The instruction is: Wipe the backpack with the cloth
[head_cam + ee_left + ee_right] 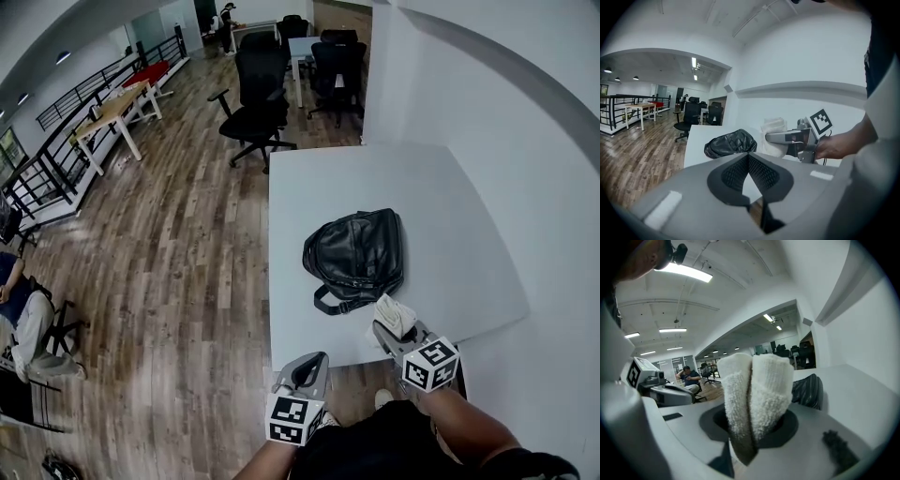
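Note:
A black leather backpack (356, 255) lies flat in the middle of the white table (450, 206). My right gripper (387, 328) hovers just in front of it at the table's near edge, shut on a folded white cloth (396, 314). In the right gripper view the cloth (754, 394) fills the jaws of the right gripper (751, 420), with the backpack (808, 390) beyond it. My left gripper (313, 360) hangs at the front table edge, left of the right one, holding nothing. In the left gripper view the left gripper (748, 157) has its pads touching; the backpack (729, 143), cloth (774, 133) and right gripper (769, 137) lie ahead.
A white wall (525, 169) runs along the table's right side. Black office chairs (258, 103) stand on the wooden floor beyond the table's far left corner. A person (23, 314) sits far left, near a railing and wooden desks (112, 108).

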Motion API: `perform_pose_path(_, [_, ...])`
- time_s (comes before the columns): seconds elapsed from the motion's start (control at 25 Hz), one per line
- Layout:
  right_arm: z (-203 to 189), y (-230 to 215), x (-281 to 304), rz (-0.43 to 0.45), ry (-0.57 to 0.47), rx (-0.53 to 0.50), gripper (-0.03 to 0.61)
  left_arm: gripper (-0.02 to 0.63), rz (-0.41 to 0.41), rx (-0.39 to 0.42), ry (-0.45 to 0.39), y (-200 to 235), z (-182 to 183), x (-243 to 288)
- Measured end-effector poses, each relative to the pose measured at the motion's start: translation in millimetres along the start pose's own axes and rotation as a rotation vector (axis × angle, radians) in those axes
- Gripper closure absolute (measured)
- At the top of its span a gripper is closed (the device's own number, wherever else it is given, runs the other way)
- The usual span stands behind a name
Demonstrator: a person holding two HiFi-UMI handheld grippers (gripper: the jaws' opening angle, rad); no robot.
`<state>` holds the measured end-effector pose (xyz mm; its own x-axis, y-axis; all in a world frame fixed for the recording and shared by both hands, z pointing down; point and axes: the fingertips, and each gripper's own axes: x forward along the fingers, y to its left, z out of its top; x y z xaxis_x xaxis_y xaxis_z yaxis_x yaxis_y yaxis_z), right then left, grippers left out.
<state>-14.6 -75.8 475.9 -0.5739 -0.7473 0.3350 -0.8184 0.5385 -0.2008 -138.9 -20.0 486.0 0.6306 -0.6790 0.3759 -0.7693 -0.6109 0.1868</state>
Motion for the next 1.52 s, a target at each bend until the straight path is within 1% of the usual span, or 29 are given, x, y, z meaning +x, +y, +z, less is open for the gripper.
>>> perform_pose_path(0.16, [3,4,-12,0.045,-0.014,-0.012,0.479,0.607,0.025,-0.011,-0.014,-12,3,3])
perform_pose_path(0.32, [1,5,-36,0.094,-0.011,-0.031,0.479,0.607,0.036,-0.043,-0.047,-39,10,8])
perform_pose_path(0.48, [-7,0,-76,0.131,-0.003,-0.034,0.479,0.607,0.059,-0.059,-0.062,-77,11,14])
perform_pose_path(0.6, [-16,-2,-107,0.156,0.0,-0.042,0.479,0.607,0.057,-0.067,-0.063,-110,6,20])
perform_pose_path(0.72, [-27,-5,-138,0.175,0.006,-0.044,0.479,0.607,0.049,-0.085,-0.081,-145,8,24])
perform_pose_path(0.92, [-43,-19,-184,0.177,-0.005,-0.022,0.479,0.607,0.039,-0.115,-0.092,-192,6,26])
perform_pose_path(1.04, [-51,-27,-206,0.174,0.001,-0.005,0.479,0.607,0.052,-0.108,-0.089,-214,4,23])
perform_pose_path(1.24, [-61,-32,-234,0.182,0.011,0.007,0.479,0.607,0.088,-0.07,-0.092,-243,8,15])
perform_pose_path(1.36, [-64,-36,-241,0.186,0.002,0.01,0.479,0.607,0.094,-0.051,-0.094,-250,9,15])
perform_pose_path(1.52, [-60,-37,-247,0.169,-0.021,0.008,0.479,0.607,0.088,-0.03,-0.095,-249,12,15])
